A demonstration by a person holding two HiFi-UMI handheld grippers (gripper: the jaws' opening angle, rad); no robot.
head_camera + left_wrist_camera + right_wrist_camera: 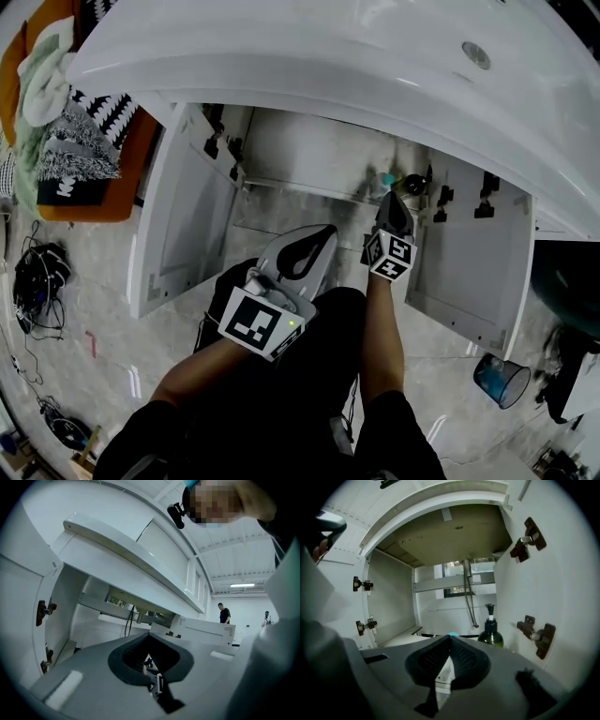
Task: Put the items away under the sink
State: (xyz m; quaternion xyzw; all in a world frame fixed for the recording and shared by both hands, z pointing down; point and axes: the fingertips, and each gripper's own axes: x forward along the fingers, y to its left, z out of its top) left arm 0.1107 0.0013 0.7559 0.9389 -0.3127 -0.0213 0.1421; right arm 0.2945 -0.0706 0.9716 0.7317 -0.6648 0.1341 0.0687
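- Green pump bottle (491, 634) standing upright inside the cabinet (391, 602) under the sink (328, 56), near the right door's hinges (536, 639).
- Right claw (450, 638) pinched shut on nothing, short of the bottle.
- Left claw (149, 637) likewise closed and empty, outside the cabinet.
- Probably rigid, smooth, liquid-heavy; best taken round the body, not the thin pump neck.
- Glass or plastic: cannot tell.

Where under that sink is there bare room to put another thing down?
The cabinet floor is bare on the left, between the left wall and the hanging hoses. The right side is crowded: a green pump bottle and a teal item stand there.
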